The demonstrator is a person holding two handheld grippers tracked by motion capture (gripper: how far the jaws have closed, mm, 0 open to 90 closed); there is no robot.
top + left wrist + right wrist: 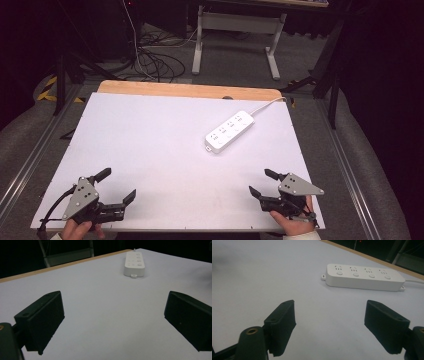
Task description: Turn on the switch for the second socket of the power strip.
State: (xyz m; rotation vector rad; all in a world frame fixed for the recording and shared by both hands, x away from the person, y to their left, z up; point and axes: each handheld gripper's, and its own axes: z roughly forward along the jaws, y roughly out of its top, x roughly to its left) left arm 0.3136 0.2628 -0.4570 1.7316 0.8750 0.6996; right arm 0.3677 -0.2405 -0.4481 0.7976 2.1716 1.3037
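Observation:
A white power strip (229, 131) with several sockets and buttons lies flat on the white table (150, 150), right of the middle, its cord running off the far right edge. The left gripper view has the strip (135, 263) far ahead; the right gripper view has the strip (364, 277) closer. My left gripper (119, 185) rests open near the front left corner, nothing between its jaws. My right gripper (264, 182) stands open near the front right corner, also holding nothing. In both gripper views, the left gripper (113, 322) and the right gripper (329, 327) have bare table between their jaws.
A wooden strip (190, 90) runs along the table's far edge. Beyond it on the floor lie cables (155, 62) and a white desk frame (237, 35). Metal rails (345, 165) flank both sides of the table.

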